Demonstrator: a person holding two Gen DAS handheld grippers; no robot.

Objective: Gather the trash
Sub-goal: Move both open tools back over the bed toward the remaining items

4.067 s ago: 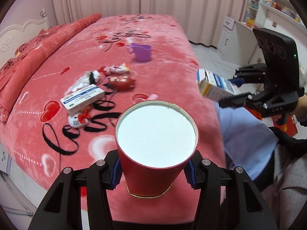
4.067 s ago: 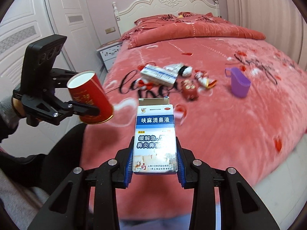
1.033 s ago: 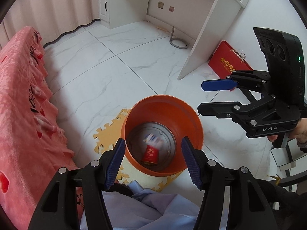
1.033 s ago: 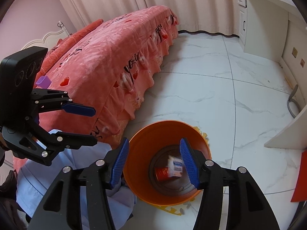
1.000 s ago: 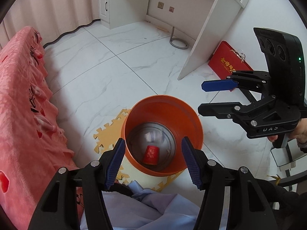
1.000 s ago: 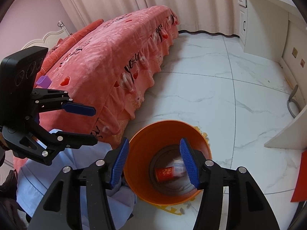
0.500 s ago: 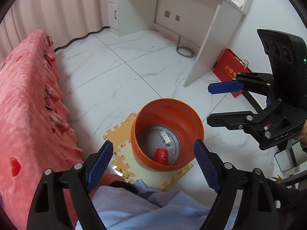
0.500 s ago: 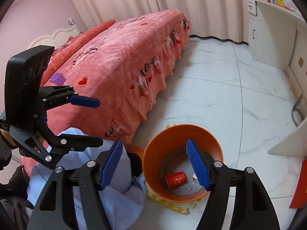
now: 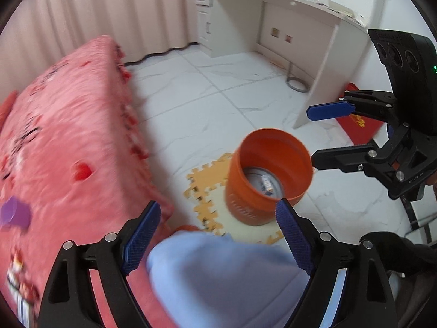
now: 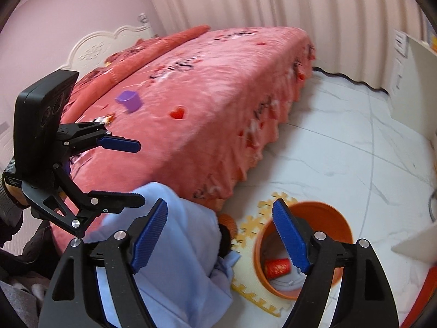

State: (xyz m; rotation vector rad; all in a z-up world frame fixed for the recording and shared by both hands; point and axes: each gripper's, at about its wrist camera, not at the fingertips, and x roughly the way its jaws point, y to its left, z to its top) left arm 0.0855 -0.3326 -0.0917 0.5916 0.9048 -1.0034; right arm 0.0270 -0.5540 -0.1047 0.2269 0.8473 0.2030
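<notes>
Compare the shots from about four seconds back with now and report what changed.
The left gripper let go of the red paper cup, the right gripper of the white-and-blue medicine box; both now lie in the orange bin. Both grippers' jaws have just been opening and stand empty, swinging from the bin back toward the bed. The purple cup stays on the bed.

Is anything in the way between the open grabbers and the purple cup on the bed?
Nothing visible blocks it. The purple cup stands alone on the bed, with bare blanket between it and the left gripper. The right gripper is empty too.
</notes>
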